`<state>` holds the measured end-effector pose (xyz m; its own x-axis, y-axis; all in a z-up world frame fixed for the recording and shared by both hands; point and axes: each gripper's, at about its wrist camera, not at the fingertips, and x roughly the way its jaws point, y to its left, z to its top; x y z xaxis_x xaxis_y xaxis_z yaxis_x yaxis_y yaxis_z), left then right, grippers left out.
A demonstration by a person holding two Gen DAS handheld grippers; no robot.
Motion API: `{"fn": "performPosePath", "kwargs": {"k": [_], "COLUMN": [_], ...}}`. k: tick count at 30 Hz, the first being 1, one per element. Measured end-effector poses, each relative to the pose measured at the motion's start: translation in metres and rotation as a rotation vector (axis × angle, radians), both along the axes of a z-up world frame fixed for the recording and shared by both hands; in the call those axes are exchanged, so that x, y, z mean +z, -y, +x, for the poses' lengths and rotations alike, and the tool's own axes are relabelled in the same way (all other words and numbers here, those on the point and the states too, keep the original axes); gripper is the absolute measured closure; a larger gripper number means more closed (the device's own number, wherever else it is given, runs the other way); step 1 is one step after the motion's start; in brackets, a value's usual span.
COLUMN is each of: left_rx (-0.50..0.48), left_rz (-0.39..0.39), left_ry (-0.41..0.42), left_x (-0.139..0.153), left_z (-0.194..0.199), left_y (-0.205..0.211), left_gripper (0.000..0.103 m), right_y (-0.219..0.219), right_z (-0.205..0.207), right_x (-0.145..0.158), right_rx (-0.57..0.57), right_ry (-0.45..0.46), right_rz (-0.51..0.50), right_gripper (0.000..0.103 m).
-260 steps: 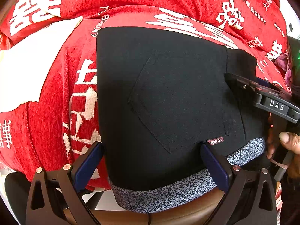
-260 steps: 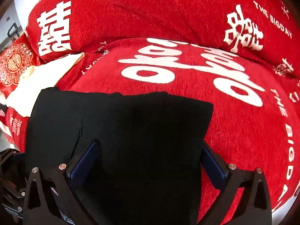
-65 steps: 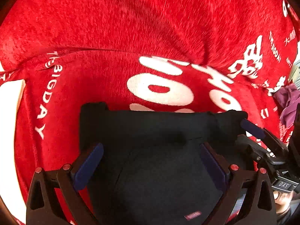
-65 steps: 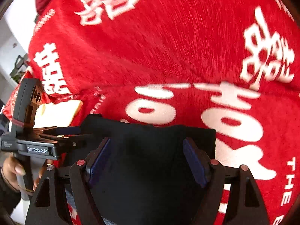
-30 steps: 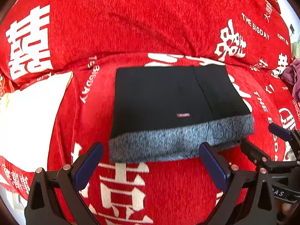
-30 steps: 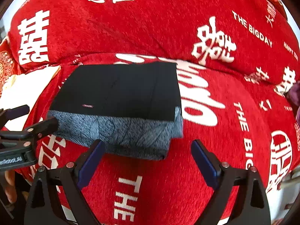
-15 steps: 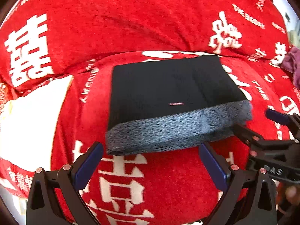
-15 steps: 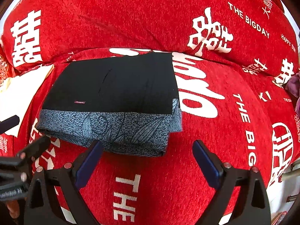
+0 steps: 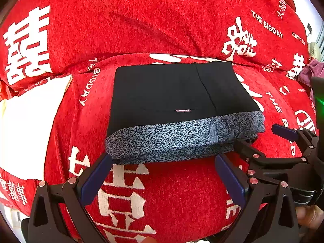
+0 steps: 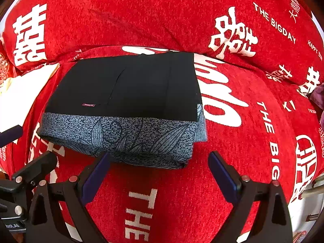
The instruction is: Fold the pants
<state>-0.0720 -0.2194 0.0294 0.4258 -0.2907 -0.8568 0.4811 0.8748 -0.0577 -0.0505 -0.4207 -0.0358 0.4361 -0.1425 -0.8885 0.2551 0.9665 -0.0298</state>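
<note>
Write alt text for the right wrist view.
Folded black pants with a grey patterned waistband lie in a neat rectangle on a red sofa cover printed with white characters. The right gripper hovers open just in front of them, holding nothing; the left gripper shows at the left edge.

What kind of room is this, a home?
Probably a home: a sofa under a red wedding-print cover, folded pants on its seat, and other clothing heaped at the right end.
</note>
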Motion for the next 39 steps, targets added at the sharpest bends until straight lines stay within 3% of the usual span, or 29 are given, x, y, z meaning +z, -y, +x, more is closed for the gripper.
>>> {"fn": "performPosePath", "kwargs": {"k": [39], "left_rx": [0.018], "left_rz": [0.032], "left_ry": [-0.013], "left_x": [-0.0061], "left_z": [0.0029], "left_y": [0.0028], "left_gripper": [0.001], "right_y": [0.0035], "right_z": [0.0030], "right_x": [-0.0006], "right_rx": [-0.006], "right_ry": [0.005], "right_rz": [0.005], "right_gripper": [0.005]}}
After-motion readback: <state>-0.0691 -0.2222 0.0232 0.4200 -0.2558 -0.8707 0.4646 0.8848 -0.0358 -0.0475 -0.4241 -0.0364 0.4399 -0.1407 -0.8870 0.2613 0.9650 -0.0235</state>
